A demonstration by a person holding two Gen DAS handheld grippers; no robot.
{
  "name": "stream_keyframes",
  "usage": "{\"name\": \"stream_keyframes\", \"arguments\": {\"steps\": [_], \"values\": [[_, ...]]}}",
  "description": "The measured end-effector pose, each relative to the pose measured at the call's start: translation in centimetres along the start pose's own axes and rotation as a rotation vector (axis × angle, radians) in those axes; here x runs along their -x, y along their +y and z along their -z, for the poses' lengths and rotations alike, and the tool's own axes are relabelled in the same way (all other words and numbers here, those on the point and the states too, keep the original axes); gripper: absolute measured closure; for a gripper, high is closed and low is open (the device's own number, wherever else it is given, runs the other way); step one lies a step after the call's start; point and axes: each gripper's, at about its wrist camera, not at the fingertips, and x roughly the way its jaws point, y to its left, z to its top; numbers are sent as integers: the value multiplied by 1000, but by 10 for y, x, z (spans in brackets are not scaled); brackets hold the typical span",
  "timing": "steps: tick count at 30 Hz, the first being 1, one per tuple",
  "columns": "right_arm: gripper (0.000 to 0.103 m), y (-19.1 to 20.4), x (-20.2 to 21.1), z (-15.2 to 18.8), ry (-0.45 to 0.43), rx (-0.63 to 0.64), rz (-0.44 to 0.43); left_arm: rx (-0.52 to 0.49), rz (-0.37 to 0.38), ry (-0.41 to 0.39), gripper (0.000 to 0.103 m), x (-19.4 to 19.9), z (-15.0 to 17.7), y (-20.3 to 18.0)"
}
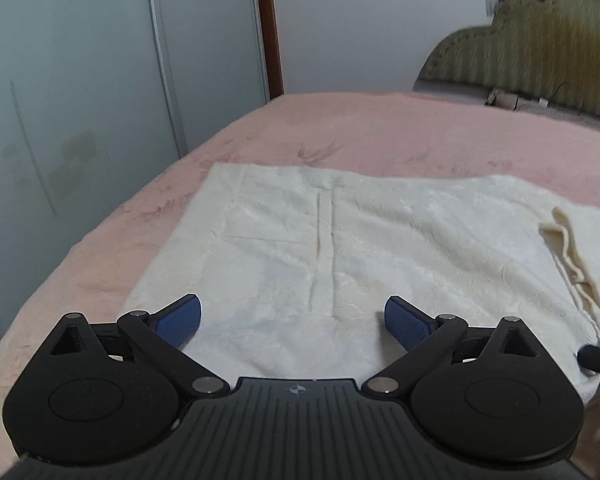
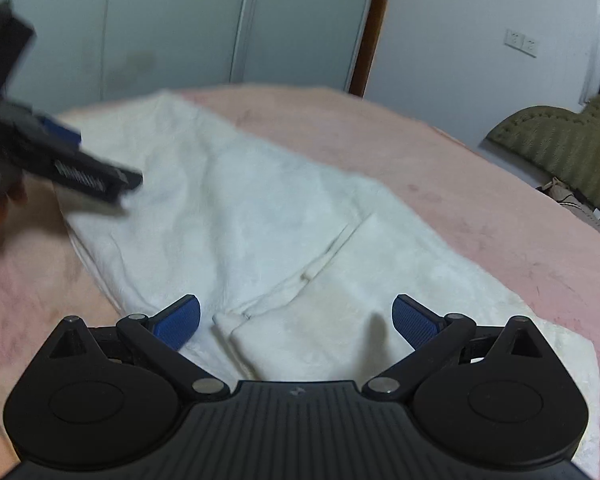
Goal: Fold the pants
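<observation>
1 pink bed [image 1: 380,136] carries the cream pants [image 1: 340,248], which lie flat on its cover with 1 part folded over at the right, and above them the left gripper [image 1: 292,320] and the right gripper [image 2: 296,320] both hang with jaws wide apart, holding nothing.

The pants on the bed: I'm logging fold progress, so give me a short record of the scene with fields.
garment: cream-white pants, lying spread on the bed
surface: pink bedspread
fold state: right end doubled over, with a drawstring hanging at the folded edge
left gripper: open, nothing between its blue pads, over the near edge of the pants
right gripper: open, empty, over the pants near a pocket opening
background: frosted sliding doors, olive headboard
</observation>
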Motion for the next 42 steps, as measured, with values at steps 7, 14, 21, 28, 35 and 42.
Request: {"name": "stream_keyframes", "arguments": {"steps": [7, 14, 21, 28, 35, 42], "values": [[0, 59, 24, -29, -207, 204, -113, 241, -92, -32, 3, 18, -8, 64], [0, 133, -1, -23, -191, 537, -76, 603, 259, 133, 4, 14, 14, 114], [0, 138, -33, -47, -185, 445, -90, 795, 443, 176, 1, -14, 24, 120], [0, 144, -51, -63, -261, 401, -59, 912, 523, 122, 1, -45, 19, 115], [0, 114, -33, -73, -329, 280, -48, 932, 529, 95, 2, -70, 3, 106], [0, 79, -20, -84, -154, 216, -307, 869, 492, 141, 42, -83, -7, 107]]}}
